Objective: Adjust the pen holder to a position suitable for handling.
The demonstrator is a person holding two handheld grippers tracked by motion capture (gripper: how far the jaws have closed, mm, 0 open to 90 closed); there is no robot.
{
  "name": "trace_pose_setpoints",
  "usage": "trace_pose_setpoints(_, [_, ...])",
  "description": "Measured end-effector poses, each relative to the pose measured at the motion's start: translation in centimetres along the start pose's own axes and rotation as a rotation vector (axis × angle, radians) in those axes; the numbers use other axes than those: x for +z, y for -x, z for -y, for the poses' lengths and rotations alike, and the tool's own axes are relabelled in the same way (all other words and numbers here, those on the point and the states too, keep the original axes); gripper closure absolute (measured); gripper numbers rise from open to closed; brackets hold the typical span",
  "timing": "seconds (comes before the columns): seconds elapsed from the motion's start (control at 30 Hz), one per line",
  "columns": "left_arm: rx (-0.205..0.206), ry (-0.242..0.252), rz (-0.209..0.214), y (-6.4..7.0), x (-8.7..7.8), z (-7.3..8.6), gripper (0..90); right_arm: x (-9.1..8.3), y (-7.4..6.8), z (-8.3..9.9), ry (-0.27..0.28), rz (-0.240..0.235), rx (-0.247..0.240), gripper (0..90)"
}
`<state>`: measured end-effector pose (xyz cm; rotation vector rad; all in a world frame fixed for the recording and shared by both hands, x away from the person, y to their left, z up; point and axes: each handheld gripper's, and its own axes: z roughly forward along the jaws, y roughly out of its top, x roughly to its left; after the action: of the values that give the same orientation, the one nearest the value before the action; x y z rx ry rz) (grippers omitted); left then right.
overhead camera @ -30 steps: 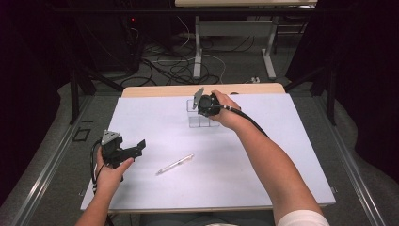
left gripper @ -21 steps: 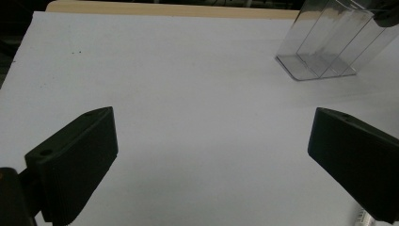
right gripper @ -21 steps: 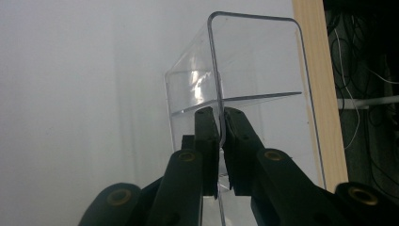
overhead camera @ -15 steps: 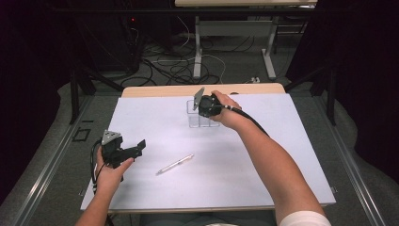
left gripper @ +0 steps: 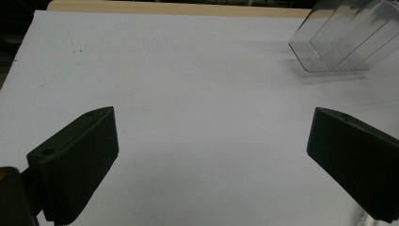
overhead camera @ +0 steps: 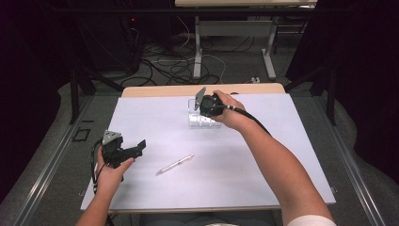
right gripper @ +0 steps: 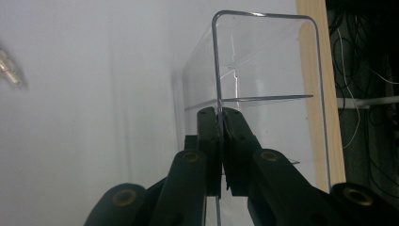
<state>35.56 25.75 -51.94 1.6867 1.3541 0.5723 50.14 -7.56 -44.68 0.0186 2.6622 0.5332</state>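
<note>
Your right hand-held gripper [right gripper: 219,115] is pinched tight on the wall of the clear plastic organizer [right gripper: 263,94], which stands at the far middle of the white worktop [overhead camera: 263,179] close to its wooden back edge. Your left hand-held gripper [left gripper: 211,160] hovers over the near left part of the worktop with its jaws spread wide, holding nothing. A pen [overhead camera: 175,164] lies loose between you and the organizer.
</note>
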Motion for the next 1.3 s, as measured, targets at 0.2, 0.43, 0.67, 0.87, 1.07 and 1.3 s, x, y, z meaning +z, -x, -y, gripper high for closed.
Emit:
trace_pose_setpoints(0.2, [0.006, -0.001, -0.002, 0.1, 0.0, 0.0, 2.8, -0.7, -0.5, -0.1, 0.003, -0.022, -0.009, 86.8])
trace_pose_setpoints(0.43, [0.011, -0.002, -0.002, 0.1, 0.0, 0.0, 2.8, -0.9, -1.0, 0.2, -0.01, -0.034, -0.004, 86.7])
trace_pose_setpoints(0.67, [0.011, -0.004, -0.002, 0.1, 0.1, 0.0, 2.8, -1.1, -1.9, 0.1, -0.006, -0.059, -0.007, 86.6])
trace_pose_setpoints(0.87, [0.012, -0.006, -0.003, 0.2, 0.2, 0.0, 2.8, -1.1, -2.6, -0.3, -0.018, -0.072, 0.003, 86.4])
trace_pose_setpoints(1.07, [0.013, -0.008, -0.001, 0.2, 0.2, 0.0, 2.8, -1.3, -3.0, -0.5, -0.027, -0.076, 0.015, 86.2])
trace_pose_setpoints(1.3, [0.014, -0.008, -0.001, 0.2, 0.3, 0.0, 2.8, -0.9, -3.0, -0.4, -0.024, -0.086, 0.014, 85.8])
